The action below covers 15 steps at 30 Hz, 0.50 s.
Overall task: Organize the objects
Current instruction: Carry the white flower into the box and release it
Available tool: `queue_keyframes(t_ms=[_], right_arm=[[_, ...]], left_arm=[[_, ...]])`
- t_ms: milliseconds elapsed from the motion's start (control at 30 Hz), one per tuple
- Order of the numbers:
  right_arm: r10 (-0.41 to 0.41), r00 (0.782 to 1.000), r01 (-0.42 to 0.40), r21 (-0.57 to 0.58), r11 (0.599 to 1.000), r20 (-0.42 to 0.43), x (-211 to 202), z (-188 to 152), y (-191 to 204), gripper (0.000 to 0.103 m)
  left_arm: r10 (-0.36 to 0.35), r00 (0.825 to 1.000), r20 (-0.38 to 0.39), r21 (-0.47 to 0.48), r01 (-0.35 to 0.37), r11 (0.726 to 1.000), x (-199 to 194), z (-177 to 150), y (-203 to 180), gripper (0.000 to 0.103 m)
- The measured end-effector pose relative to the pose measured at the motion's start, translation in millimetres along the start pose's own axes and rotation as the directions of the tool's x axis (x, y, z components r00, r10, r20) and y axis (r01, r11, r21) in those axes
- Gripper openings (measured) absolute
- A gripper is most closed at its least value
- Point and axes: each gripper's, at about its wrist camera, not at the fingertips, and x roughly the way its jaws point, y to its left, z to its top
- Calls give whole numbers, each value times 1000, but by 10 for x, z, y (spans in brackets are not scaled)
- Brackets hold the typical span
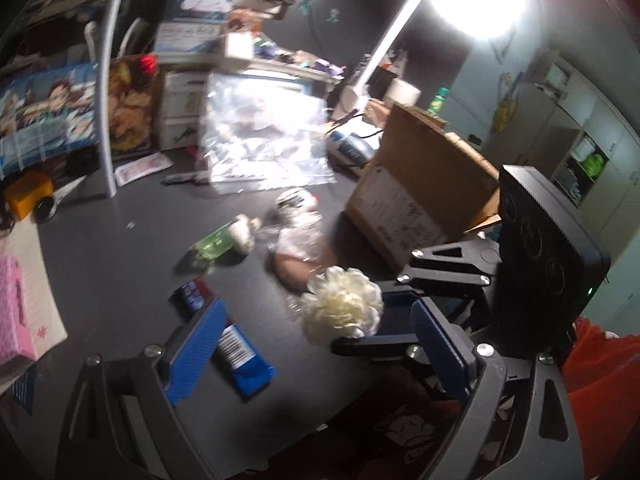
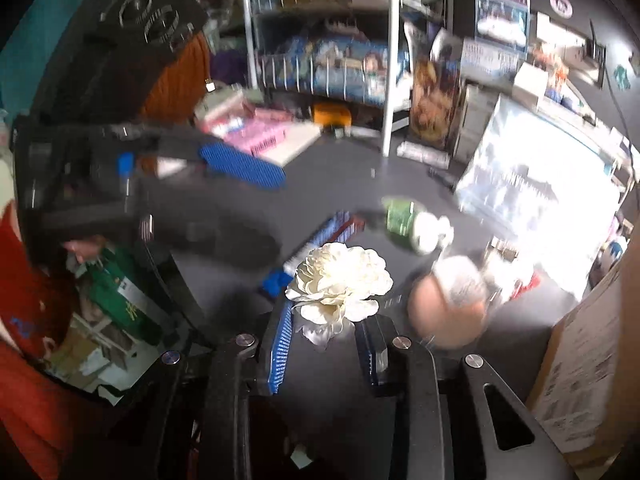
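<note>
**White flower caught between the right gripper's pads over a cluttered dark table**

The right gripper [image 2: 326, 334] has its blue-padded fingers drawn close together on the base of a cream-white artificial flower [image 2: 340, 280], whose bloom sits just beyond the fingertips, above the dark table [image 2: 352, 184]. The left gripper [image 1: 320, 344] stands wide apart with nothing between its pads; under its left finger lies a blue wrapped packet [image 1: 244, 356] flat on the table.

Beyond the flower lie a green bottle with a white cap [image 1: 224, 238] on its side and, just right of it, a crinkled clear-wrapped bundle [image 1: 298, 240], its contents too blurred to name, possibly a small doll. A brown cardboard box [image 1: 416, 184] stands open at the right, near the bundle. Farther back a shiny plastic bag [image 1: 264, 136] leans by a white lamp [image 1: 384, 52]. A pink box [image 1: 12, 304] sits at the left edge.
</note>
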Motion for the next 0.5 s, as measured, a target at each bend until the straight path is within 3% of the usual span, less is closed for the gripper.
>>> queue_keyframes(t_ms=[233,400,500], right_arm=[[-11,996,14,-35,999,94,-510,336,-94,25],[-90,988,94,-31,995,126,-882,455,-298,25],[-124,985,124,14,992,123,-1078,463,-537,25]], left_arm=[[-61,998,36,90,57,994,-154,482,-407,62],[-67,996,50,175,58,983,-115,887,-721,41],[-76,996,41,213,66,975,1,1108,-898,38]])
